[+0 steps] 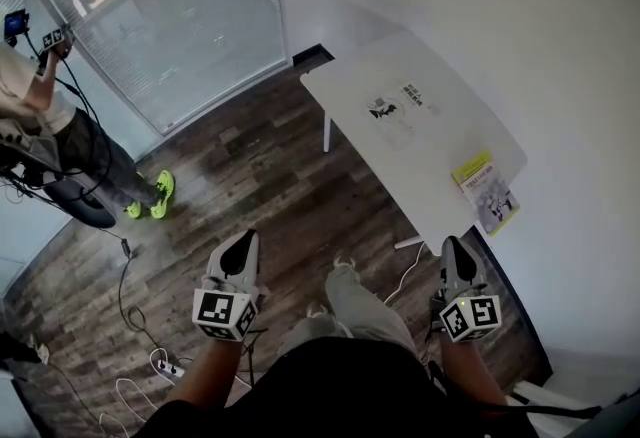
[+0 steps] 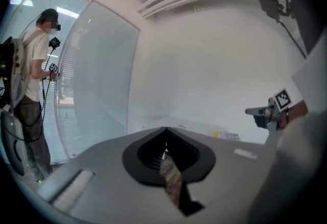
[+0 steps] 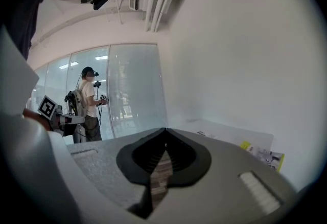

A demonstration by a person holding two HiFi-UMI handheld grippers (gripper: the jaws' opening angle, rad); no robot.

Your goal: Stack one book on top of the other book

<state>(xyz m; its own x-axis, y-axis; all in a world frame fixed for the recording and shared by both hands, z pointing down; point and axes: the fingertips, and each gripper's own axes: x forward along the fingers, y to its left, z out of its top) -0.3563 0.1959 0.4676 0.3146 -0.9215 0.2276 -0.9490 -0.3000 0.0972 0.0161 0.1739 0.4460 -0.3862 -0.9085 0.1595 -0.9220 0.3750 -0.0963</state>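
1. The person wears a black top [image 1: 340,391] and light grey trousers [image 1: 352,304].
2. The left gripper [image 1: 243,240] and right gripper [image 1: 455,246] are grey with black tips.
3. Each has a white cube [image 1: 224,313] with black square marks.

— Where are the claws?
— Left claw [image 1: 240,248] and right claw [image 1: 457,256] sit well apart, forearms [image 1: 195,381] stretched forward, pointing nearly level.
— And the jaws?
— Both pairs pressed together, nothing between them.

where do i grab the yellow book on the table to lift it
Take the yellow book by its near edge, coming in level from the person's side of the table. It lies flat, so only an edge fits between jaws, and that edge seems to sit at the rim.
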